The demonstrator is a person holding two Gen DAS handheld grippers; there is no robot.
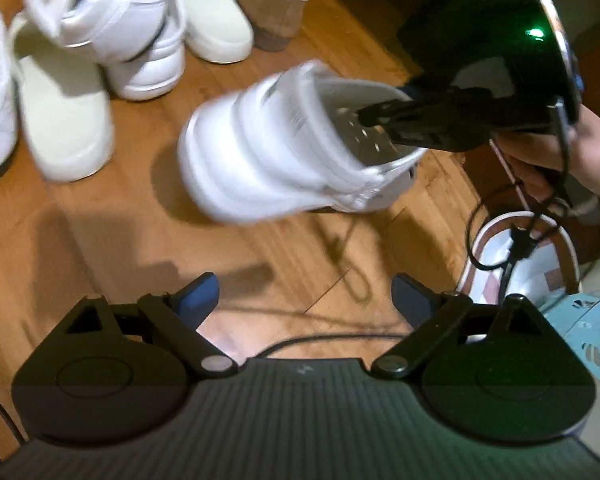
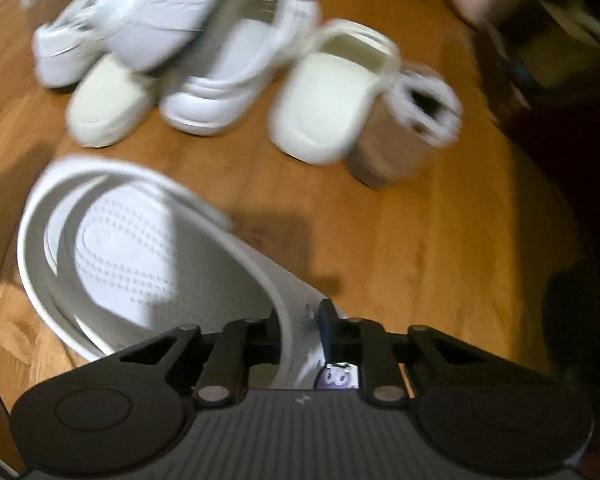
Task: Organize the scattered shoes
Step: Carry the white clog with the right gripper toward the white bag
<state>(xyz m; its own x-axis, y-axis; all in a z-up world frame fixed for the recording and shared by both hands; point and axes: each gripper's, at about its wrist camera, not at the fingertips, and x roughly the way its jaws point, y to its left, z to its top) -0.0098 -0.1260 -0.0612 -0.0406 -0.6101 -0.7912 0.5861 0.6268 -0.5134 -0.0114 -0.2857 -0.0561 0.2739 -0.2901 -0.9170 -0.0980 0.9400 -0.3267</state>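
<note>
- Clog (image 1: 296, 144), white and chunky, hangs in the right gripper (image 2: 300, 344), just above the wooden floor (image 1: 100, 240) by my reading; the toe points toward the cluster of shoes, the heel opening back toward the person's hand (image 1: 580, 152).
- Its long axis runs roughly from the hand toward the cluster, so a forward carry would likely bring the toe in first.
- The right gripper is much the nearer of the two; the left gripper (image 1: 304, 292) hovers well apart from the clog, low over bare floor.
- In the right wrist view the fingers are drawn together on the clog's side wall at the opening, one pad inside and one outside, clamping the wall between them.
- The left gripper's blue pads (image 1: 198, 292) stand wide apart with nothing between them.
- Ahead lie the cream slip-ons (image 2: 324, 108), a white sneaker (image 2: 236, 60) and a tan fleece-lined boot (image 2: 404, 136), close together, toes mostly facing the camera.
- A matching white clog may be among them; blur keeps me from telling.
</note>
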